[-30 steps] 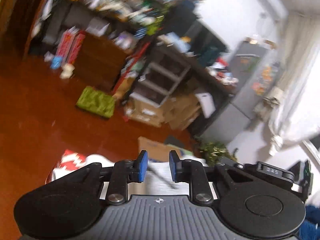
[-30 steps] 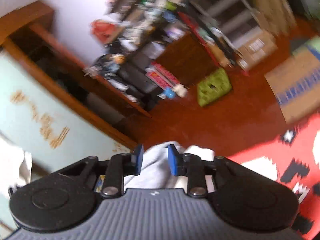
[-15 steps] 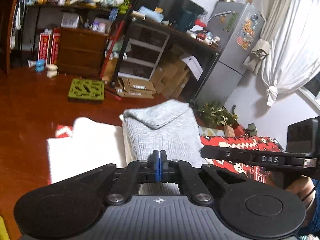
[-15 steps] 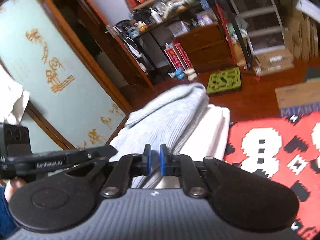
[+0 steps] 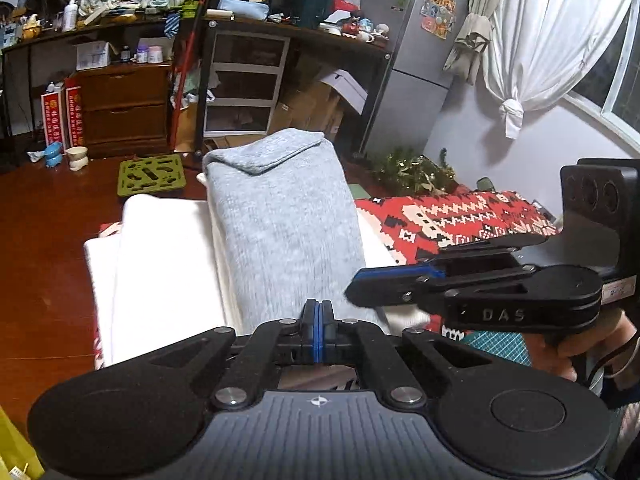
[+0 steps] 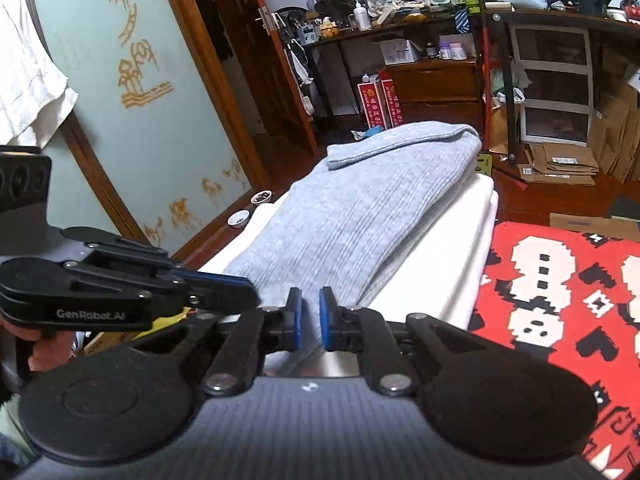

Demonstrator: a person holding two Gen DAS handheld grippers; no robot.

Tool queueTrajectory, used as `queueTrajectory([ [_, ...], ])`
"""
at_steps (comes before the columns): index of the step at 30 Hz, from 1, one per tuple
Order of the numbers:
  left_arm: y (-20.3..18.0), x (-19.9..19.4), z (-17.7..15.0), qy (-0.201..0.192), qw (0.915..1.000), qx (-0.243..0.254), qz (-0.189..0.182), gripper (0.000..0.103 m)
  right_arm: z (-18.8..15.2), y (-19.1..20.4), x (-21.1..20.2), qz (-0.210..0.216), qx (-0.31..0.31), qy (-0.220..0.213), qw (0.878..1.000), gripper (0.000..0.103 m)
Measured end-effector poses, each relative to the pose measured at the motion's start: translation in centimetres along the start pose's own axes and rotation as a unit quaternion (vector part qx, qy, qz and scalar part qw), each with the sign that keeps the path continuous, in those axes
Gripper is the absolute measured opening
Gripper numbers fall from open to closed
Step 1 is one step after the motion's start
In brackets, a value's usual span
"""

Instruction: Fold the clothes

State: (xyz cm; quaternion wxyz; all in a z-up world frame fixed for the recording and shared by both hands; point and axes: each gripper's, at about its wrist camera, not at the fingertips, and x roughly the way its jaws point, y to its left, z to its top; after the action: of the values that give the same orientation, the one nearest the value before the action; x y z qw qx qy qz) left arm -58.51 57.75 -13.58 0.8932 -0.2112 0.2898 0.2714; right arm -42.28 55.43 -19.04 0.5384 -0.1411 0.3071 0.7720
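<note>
- Two grippers sat at the near end of one long, light grey ribbed-knit garment, folded into a narrow strip, and I write as the one holding both.
- On the left side, my left gripper had its blue pads pressed together; whether a fold of knit was caught between them I could not tell, since the near hem ran right up to the tips.
- From those tips the garment lay straight ahead, its long axis pointing away toward the far end, where a small flap was turned over.
- It rested on a white padded cloth-covered surface, bare white showing on both flanks.
- Further right, my right gripper had its pads slightly apart with nothing between them, just off the near hem.
- Beyond it lay a red, white and black patterned rug.
- Both hands were about equally near that hem; I judged the next fold would carry the near end forward along the strip, so each gripper needed a near corner.
</note>
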Motion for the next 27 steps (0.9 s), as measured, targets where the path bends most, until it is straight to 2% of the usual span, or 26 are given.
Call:
queueTrajectory([
  [5,-0.1,-0.9,-1.0,0.014,0.9994,-0.017,0.027,0.0,-0.6,1.1,-1.8,-0.003,0.005,0.013,1.0,0.011],
  [10,-1.9,-2.3,-2.6,0.024,0.9977,-0.033,0.055,0.004,-1.4,1.9,-7.0,-0.018,-0.003,0.017,1.0,0.012],
  [11,-2.4,-2.7,-3.0,0.023,0.9973,-0.037,0.059,0.004,-1.7,2.0,-7.9,-0.023,-0.007,0.019,1.0,0.018],
  [12,-2.9,-3.0,-3.4,0.023,0.9967,-0.044,0.065,0.01,-1.8,2.0,-8.8,-0.03,-0.009,0.023,0.999,0.024],
  [14,-4.3,-3.9,-4.3,0.017,0.9956,-0.055,0.074,0.028,-2.5,2.1,-10.8,-0.044,-0.014,0.028,0.999,0.033],
  [15,-5.0,-4.3,-4.8,0.012,0.995,-0.06,0.079,0.043,-2.8,2.2,-11.8,-0.051,-0.018,0.029,0.998,0.036],
  [17,-6.7,-5.1,-5.7,-0.001,0.9937,-0.068,0.088,0.048,-3.7,2.3,-13.9,-0.067,-0.026,0.032,0.997,0.053],
  [18,-7.4,-5.4,-6.2,-0.005,0.9929,-0.074,0.093,0.054,-4.1,2.2,-14.9,-0.07,-0.026,0.033,0.997,0.059],
  [19,-8.1,-5.6,-6.6,-0.007,0.9919,-0.08,0.099,0.062,-4.7,2.1,-15.9,-0.073,-0.024,0.034,0.996,0.071],
  [20,-8.8,-5.8,-6.9,-0.01,0.9908,-0.085,0.104,0.064,-5.1,2.0,-16.8,-0.076,-0.023,0.034,0.996,0.08],
  [22,-10.4,-6.0,-7.5,-0.016,0.9881,-0.092,0.123,0.064,-6.1,2.0,-18.5,-0.082,-0.022,0.033,0.996,0.086],
  [23,-11.2,-6.0,-7.8,-0.012,0.9862,-0.095,0.135,0.065,-6.7,2.0,-19.5,-0.085,-0.022,0.035,0.996,0.092],
  [27,-14.1,-5.7,-8.8,0.011,0.9821,-0.106,0.155,0.066,-8.5,1.9,-22.5,-0.101,-0.029,0.04,0.994,0.103],
])
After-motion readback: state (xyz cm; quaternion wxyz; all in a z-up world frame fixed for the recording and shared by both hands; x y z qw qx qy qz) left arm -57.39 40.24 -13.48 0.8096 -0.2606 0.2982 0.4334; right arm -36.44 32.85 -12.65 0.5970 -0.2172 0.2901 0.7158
